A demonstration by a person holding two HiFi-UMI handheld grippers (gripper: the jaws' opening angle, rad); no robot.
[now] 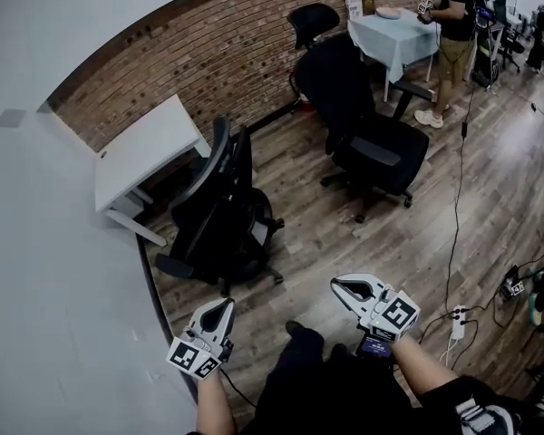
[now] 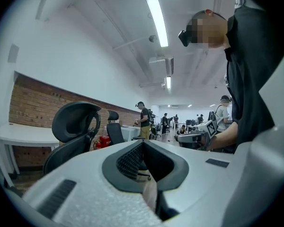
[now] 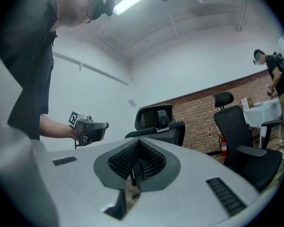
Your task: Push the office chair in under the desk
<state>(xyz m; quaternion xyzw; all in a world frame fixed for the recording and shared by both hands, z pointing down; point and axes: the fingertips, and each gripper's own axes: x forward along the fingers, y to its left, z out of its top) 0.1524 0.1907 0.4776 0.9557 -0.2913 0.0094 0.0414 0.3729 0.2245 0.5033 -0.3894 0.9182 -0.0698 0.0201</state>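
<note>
Two office chairs (image 1: 219, 214) (image 1: 374, 139); one desk (image 1: 145, 148); one draped table (image 1: 397, 36); two claws (image 1: 219, 305) (image 1: 337, 286).

Black office chair (image 1: 219, 208), beside white desk (image 1: 145, 148)

office chair (image 1: 219, 211) beside desk (image 1: 150, 143), second chair (image 1: 367, 125) beyond

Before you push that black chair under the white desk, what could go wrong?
The black mesh office chair sits askew of the white desk, so its wheels might catch a desk leg. The shut left tool and right tool might slip off its backrest. The black floor cable could trip you.
</note>
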